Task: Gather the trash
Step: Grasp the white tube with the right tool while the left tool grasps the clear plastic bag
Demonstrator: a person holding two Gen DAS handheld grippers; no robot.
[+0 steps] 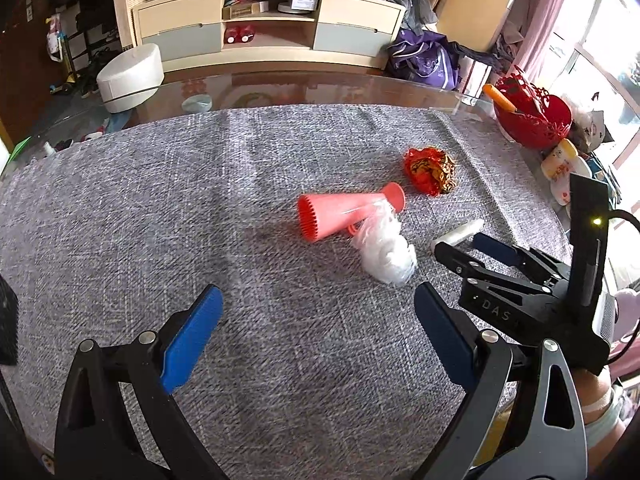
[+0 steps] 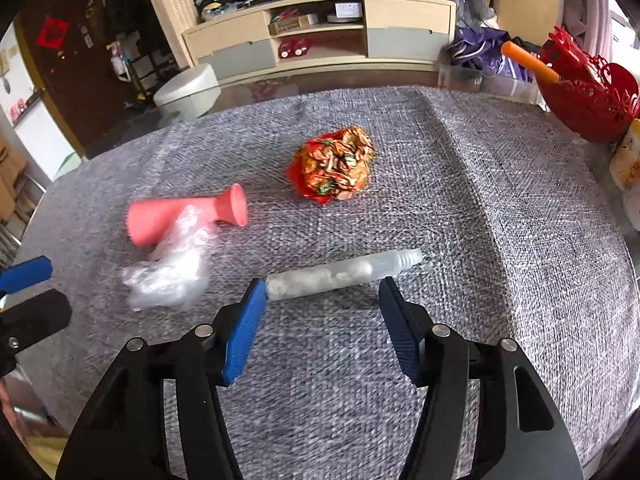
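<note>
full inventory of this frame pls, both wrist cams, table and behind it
pink plastic cone: 1, pink, lying on its side, left-centre of cloth
clear crumpled plastic wrap: 1, clear-white, against the cone's near side
crumpled snack wrapper: 1, red-orange-gold, centre of cloth, apart from the rest
clear tube: 1, translucent with white filling, lying flat just ahead of the right claw
grey tablecloth: 1, grey woven, covers the glass table
red basket: 1, red, far right edge, orange-handled tool sticking out
TV cabinet: 1, beige and grey, behind the table
white round stool: 1, white, floor beyond the table
left claw: 1, black with blue pads, open, holding nothing
right claw: 1, black with blue pads, open, tube at its tips
</note>
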